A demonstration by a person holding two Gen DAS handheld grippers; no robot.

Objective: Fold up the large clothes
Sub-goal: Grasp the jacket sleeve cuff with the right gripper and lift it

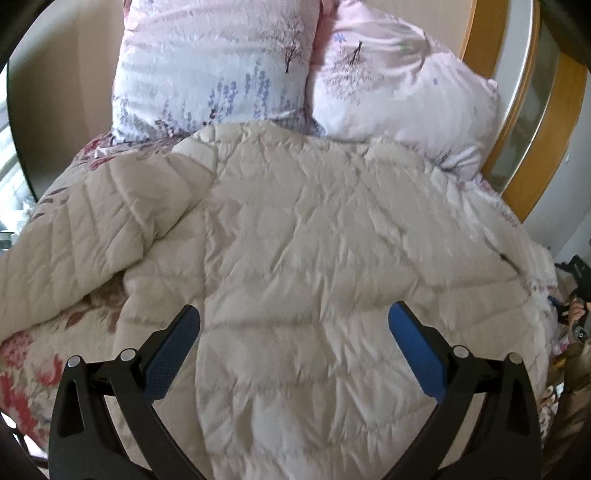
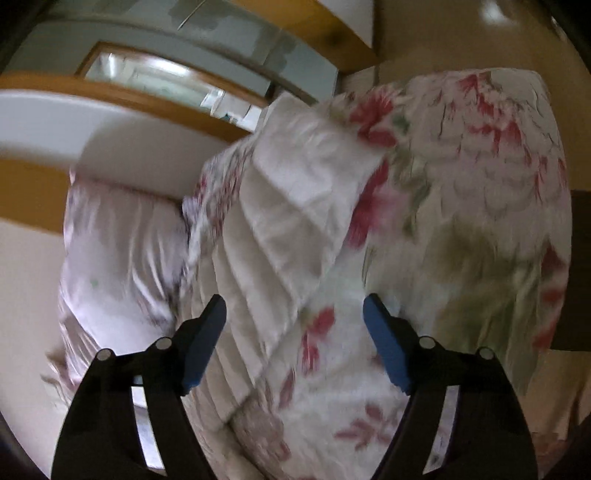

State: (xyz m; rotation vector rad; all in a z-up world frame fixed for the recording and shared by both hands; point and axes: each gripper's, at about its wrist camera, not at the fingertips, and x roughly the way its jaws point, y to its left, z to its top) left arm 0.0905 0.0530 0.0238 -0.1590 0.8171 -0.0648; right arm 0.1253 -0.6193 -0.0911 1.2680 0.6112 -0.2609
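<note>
A beige quilted puffer jacket point(image 1: 314, 236) lies spread back-up on the bed, collar toward the pillows, its left sleeve point(image 1: 85, 236) angled out to the left. My left gripper point(image 1: 294, 319) is open and empty, hovering above the jacket's lower back. My right gripper point(image 2: 294, 314) is open and empty at the bed's right side, above the jacket's edge point(image 2: 280, 206) and the floral bedspread point(image 2: 461, 184). The right wrist view is blurred and tilted.
Two pale floral pillows point(image 1: 218, 62) point(image 1: 399, 85) stand at the head of the bed against a wooden headboard point(image 1: 491, 33). The floral bedspread point(image 1: 33, 365) shows at the lower left. A pillow point(image 2: 122, 243) and the wood frame point(image 2: 129, 96) show in the right wrist view.
</note>
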